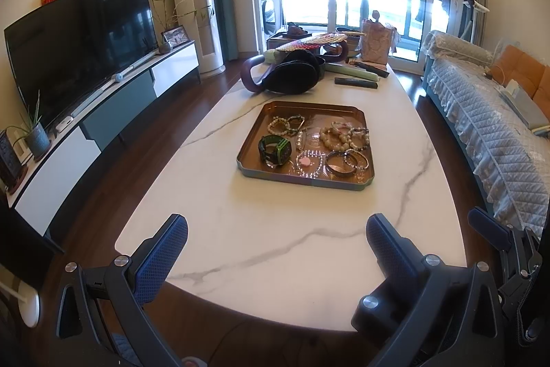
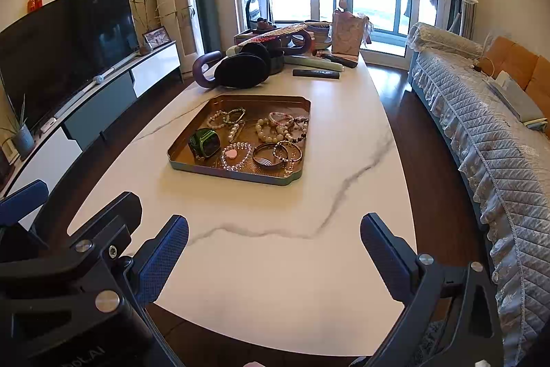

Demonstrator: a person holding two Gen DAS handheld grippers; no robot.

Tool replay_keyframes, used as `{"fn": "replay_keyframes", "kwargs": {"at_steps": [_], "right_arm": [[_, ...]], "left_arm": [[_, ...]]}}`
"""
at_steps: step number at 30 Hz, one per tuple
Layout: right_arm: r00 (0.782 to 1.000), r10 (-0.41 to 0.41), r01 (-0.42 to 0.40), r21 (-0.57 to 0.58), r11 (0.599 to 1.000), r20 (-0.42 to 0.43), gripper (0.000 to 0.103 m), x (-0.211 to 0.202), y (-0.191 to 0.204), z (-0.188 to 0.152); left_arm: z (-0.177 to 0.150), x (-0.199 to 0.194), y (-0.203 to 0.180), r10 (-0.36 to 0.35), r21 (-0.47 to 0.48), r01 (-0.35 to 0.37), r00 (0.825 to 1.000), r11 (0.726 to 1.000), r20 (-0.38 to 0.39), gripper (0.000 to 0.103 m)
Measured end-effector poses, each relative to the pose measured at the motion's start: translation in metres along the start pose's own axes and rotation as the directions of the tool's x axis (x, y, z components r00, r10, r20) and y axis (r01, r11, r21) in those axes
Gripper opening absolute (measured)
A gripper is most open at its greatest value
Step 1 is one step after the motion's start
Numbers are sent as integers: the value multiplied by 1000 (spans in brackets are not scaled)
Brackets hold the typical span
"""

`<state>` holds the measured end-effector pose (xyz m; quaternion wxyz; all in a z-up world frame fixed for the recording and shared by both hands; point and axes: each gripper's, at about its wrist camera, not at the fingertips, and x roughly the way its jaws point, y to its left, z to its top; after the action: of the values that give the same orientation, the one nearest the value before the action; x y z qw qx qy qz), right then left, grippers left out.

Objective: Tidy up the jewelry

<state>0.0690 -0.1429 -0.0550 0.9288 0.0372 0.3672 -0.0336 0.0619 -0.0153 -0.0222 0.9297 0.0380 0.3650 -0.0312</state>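
Observation:
A copper-coloured square tray (image 1: 251,129) (image 2: 192,140) sits mid-table and holds several pieces of jewelry. Among them are a green and black watch (image 1: 275,151) (image 2: 205,143), a clear bead bracelet with a pink heart (image 1: 307,162) (image 2: 235,154), metal bangles (image 1: 343,162) (image 2: 266,156) and cream bead bracelets (image 1: 335,137) (image 2: 270,129). My left gripper (image 1: 276,231) hovers open over the near end of the table, well short of the tray, nothing between its blue fingers. My right gripper (image 2: 275,229) is open and empty too, beside the left one.
A white marble table (image 1: 275,229) (image 2: 343,133) carries a dark bag (image 1: 292,74), a woven fan (image 1: 311,42), remotes (image 1: 355,82) and a pink gift bag (image 1: 378,40) at its far end. A TV (image 1: 79,43) stands on the left, a covered sofa (image 1: 498,133) on the right.

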Motion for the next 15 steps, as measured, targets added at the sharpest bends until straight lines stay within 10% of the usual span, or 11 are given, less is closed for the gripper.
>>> {"fn": "replay_keyframes", "kwargs": {"at_steps": [15], "right_arm": [[1000,-3,3,-3,1000,0,101,2,-3,-5]], "left_arm": [[-5,5,-3,-1,-5,1,1000,1000,1,103]]}}
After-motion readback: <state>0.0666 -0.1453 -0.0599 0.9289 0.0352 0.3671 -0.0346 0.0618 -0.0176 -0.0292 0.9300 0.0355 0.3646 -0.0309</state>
